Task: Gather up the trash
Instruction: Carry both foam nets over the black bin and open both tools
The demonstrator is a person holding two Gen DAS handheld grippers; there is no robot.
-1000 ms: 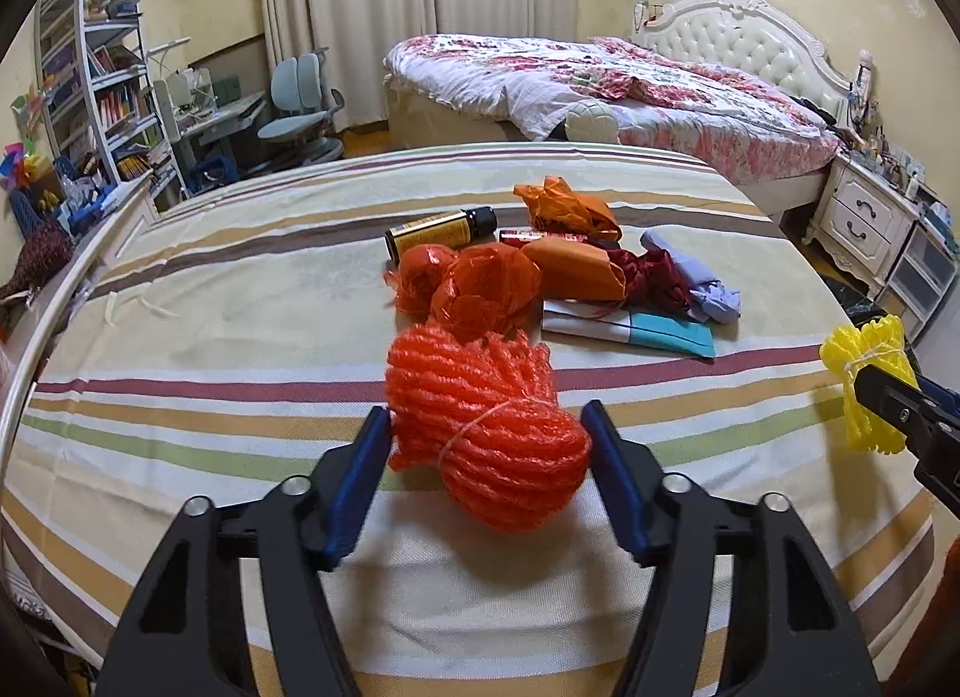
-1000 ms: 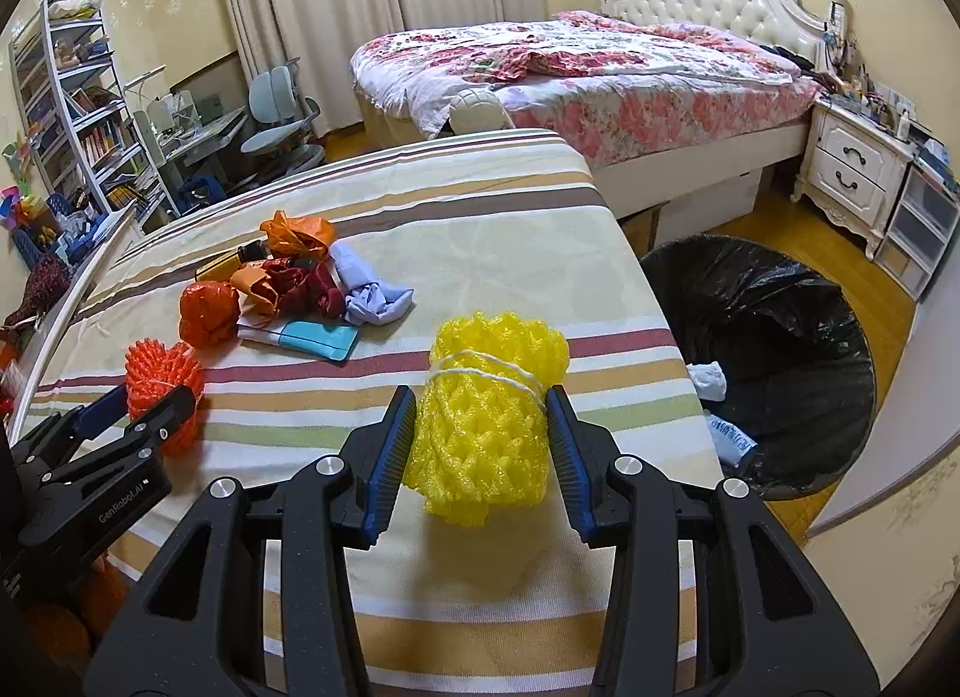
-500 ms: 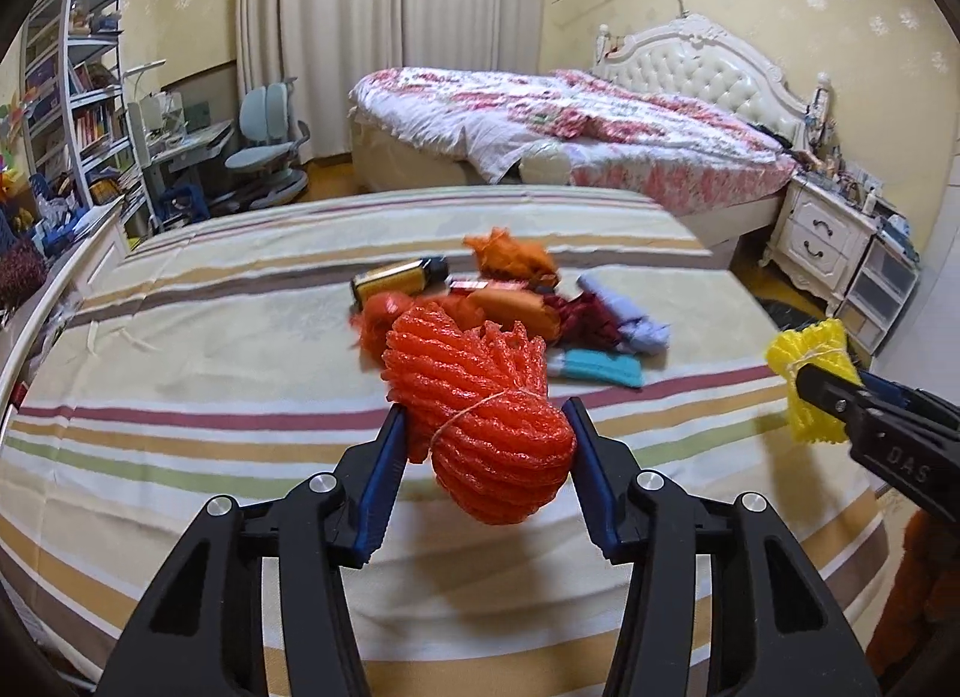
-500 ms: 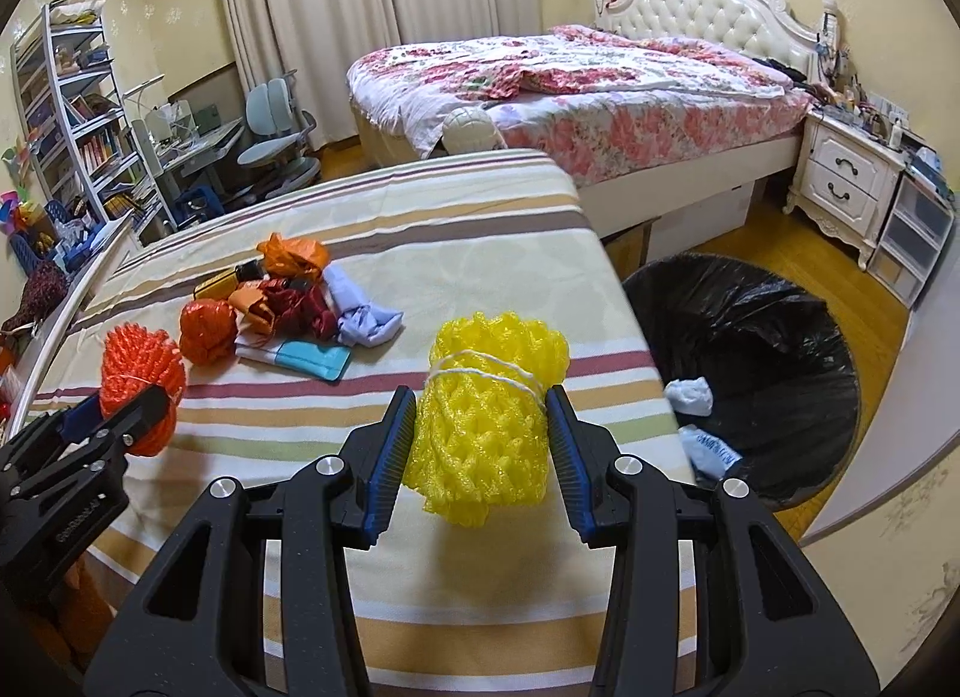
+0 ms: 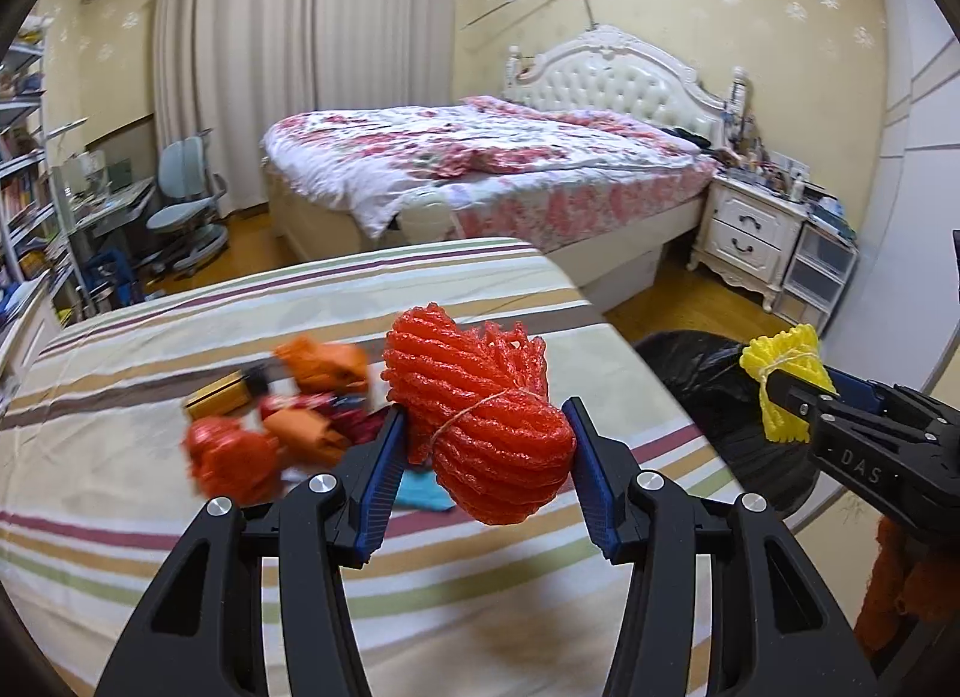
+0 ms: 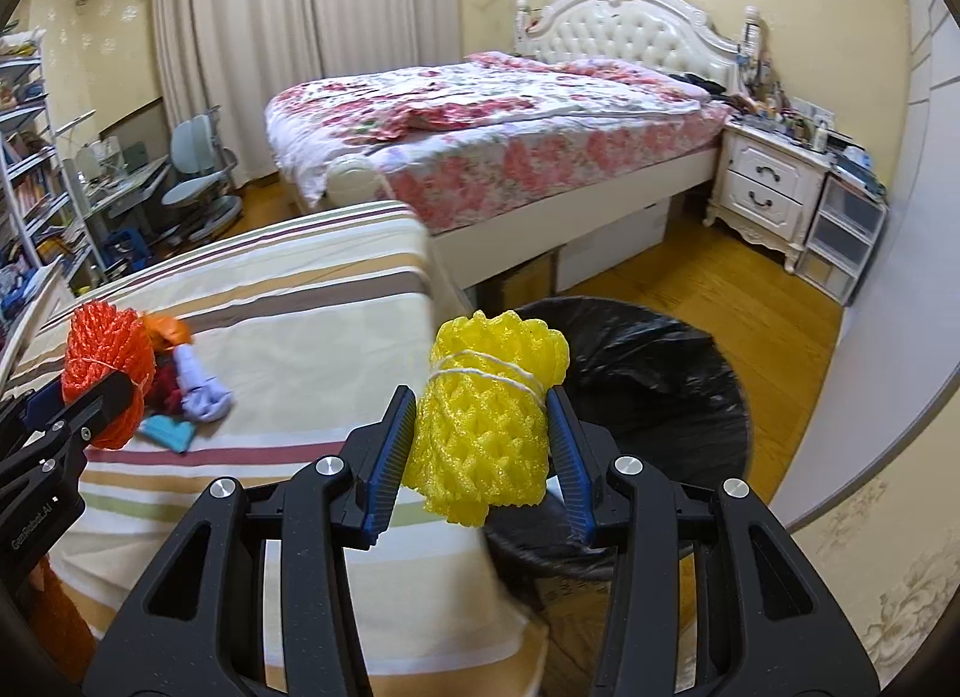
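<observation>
Red foam net (image 5: 486,427) tied w/ string, clamped in left hand-held gripper (image 5: 483,457), yellow net (image 6: 486,415) clamped in right hand-held gripper (image 6: 480,445), both swung from bed's trash pile toward black bin (image 6: 660,373).

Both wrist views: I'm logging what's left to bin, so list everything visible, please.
orange foam net: one, orange-red, clamped in the left gripper
yellow foam net: one, yellow, clamped in the right gripper
trash pile: several pieces, mostly orange, blurred, on the striped cover
striped cover: one, cream with stripes
bin: one, black liner, on the floor beside the striped cover
bed: one, floral bedding, behind
nightstand: one, white
left hand-held gripper: shut on the orange net
right hand-held gripper: shut on the yellow net
</observation>
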